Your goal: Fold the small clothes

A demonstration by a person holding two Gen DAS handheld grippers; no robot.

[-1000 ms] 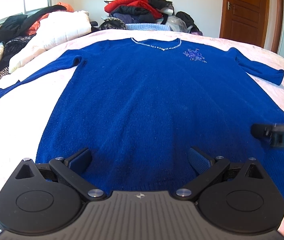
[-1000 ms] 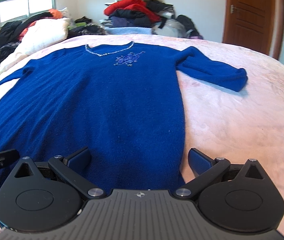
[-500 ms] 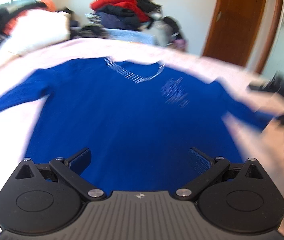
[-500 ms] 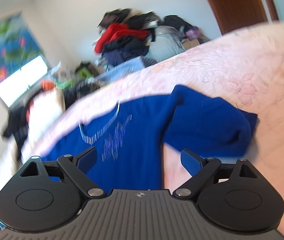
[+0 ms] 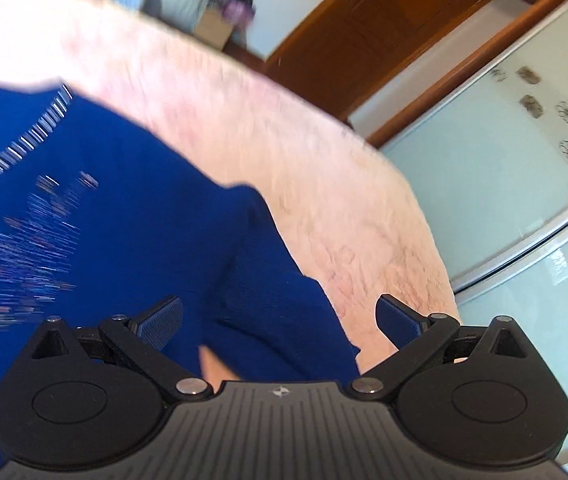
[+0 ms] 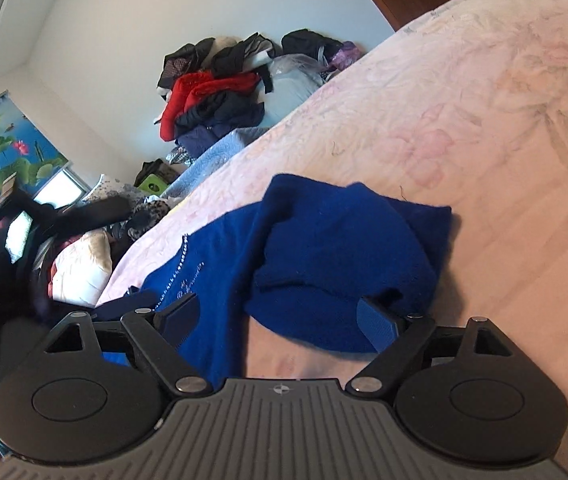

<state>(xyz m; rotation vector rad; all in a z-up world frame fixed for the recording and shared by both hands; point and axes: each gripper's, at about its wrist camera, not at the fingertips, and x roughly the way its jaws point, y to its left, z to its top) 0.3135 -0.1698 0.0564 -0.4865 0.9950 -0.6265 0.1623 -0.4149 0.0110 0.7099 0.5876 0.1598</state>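
Blue sweater (image 6: 243,248) lies flat on the pink bedspread (image 6: 504,120), right sleeve (image 6: 348,248) bunched w/ its cuff end just ahead of the right gripper (image 6: 279,320). Right jaws spread, have just been closing a bit, sleeve edge between them, pads not pressing. Left gripper (image 5: 279,320) spread wide over the sleeve (image 5: 267,300), nothing pinched; view blurred. Clothes pile (image 6: 219,92) in the bkgd by the wall.
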